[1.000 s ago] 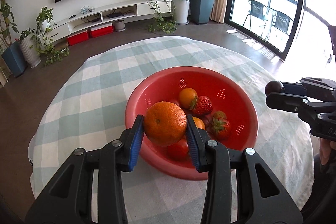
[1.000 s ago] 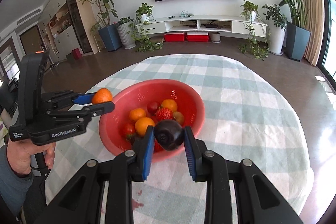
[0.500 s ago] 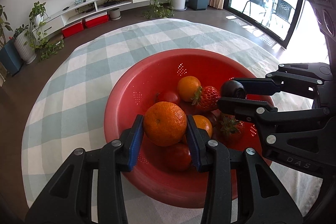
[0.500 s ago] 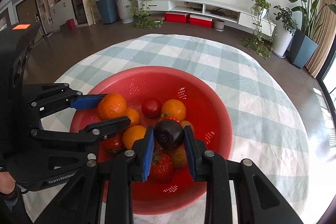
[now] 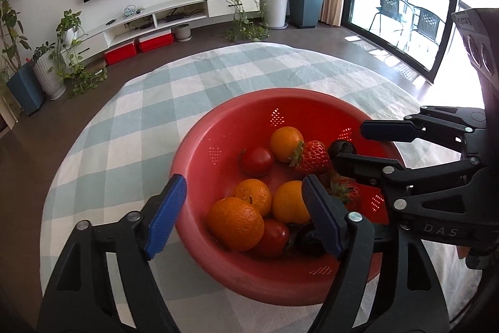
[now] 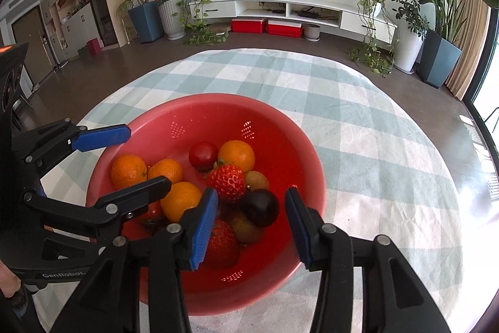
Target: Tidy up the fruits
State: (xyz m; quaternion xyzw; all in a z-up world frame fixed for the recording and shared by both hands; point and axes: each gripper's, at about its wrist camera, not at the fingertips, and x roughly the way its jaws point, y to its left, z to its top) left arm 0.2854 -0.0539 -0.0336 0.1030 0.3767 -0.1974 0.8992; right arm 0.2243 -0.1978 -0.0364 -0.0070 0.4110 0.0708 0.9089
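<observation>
looking along my left gripper (image 5: 244,213), its jaws are opening and grip nothing; the big orange (image 5: 234,227) lies loose in the red colander (image 5: 199,145), at its near edge just below the pads. every fruit i can see sits in the colander, none on the desk (image 5: 124,120), so the gathering looks nearly done.

along my right gripper (image 6: 251,219), jaws opening too, empty; the dark plum (image 6: 260,207) rests between them on the pile in the colander's near right part.
</observation>
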